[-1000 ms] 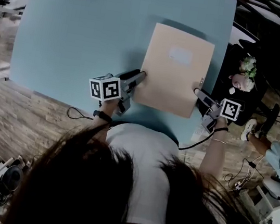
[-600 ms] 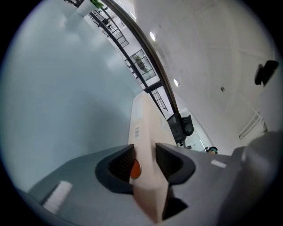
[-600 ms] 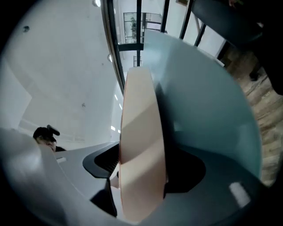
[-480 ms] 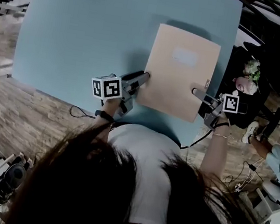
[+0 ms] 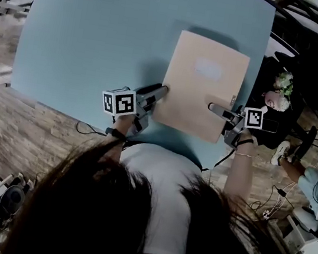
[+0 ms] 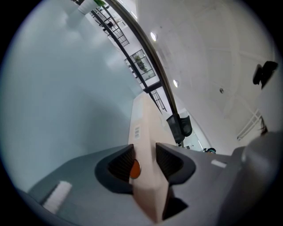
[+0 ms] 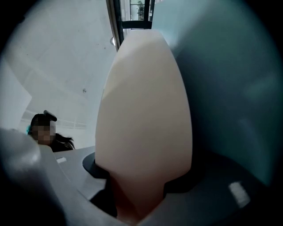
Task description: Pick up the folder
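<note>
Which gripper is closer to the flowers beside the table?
Right. The right hand-held gripper grips the right edge of the folder, on the side of the flowers. The left hand-held gripper is at the far left edge; its jaws have just been opening, with the folder between them.

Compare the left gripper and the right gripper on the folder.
The left gripper only meets the folder's left edge; the right gripper reaches well in over the right edge. The left gripper's jaws have just been opening with the folder's edge between them; the folder fills the space between the right gripper's jaws. Both straddle the folder.
</note>
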Tool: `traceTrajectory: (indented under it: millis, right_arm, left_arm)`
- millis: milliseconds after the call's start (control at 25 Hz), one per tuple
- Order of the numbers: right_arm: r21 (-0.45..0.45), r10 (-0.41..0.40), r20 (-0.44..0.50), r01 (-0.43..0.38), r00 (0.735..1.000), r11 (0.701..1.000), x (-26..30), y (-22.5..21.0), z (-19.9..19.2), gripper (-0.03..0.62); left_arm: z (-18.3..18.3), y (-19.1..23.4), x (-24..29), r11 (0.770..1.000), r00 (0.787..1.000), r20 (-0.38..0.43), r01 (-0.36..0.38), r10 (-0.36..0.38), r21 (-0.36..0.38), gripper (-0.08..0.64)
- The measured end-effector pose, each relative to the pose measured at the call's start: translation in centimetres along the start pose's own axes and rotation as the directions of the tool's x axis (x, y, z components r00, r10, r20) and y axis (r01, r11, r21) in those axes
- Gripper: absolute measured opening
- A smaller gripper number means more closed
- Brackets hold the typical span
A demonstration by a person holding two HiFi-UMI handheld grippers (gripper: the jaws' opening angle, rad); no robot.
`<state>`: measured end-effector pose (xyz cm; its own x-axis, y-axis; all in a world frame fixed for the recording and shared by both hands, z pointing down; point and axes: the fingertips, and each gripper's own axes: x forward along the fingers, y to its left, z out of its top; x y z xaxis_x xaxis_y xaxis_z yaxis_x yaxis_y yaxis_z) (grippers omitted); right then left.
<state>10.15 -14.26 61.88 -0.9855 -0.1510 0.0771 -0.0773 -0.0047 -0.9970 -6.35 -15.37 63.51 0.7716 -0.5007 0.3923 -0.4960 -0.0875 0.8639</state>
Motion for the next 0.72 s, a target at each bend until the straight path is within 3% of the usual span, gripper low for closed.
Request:
traceTrajectory:
  millis: [440, 720]
  right_arm:
    - [0.009, -0.013, 0.012, 0.013, 1.000, 1.000, -0.03, 0.13, -0.10, 0.299]
    - [-0.032, -0.026, 0.011, 0.026, 1.000, 0.999, 0.00, 0.58, -0.28, 0.298]
  left_arm:
    - [-0.19, -0.12, 0.27, 1.000, 1.000, -0.001, 0.019, -0.019, -0.014, 0.212]
    - [-0.10, -0.41, 0.10, 1.000, 1.000, -0.003, 0.026, -0.026, -0.005, 0.215]
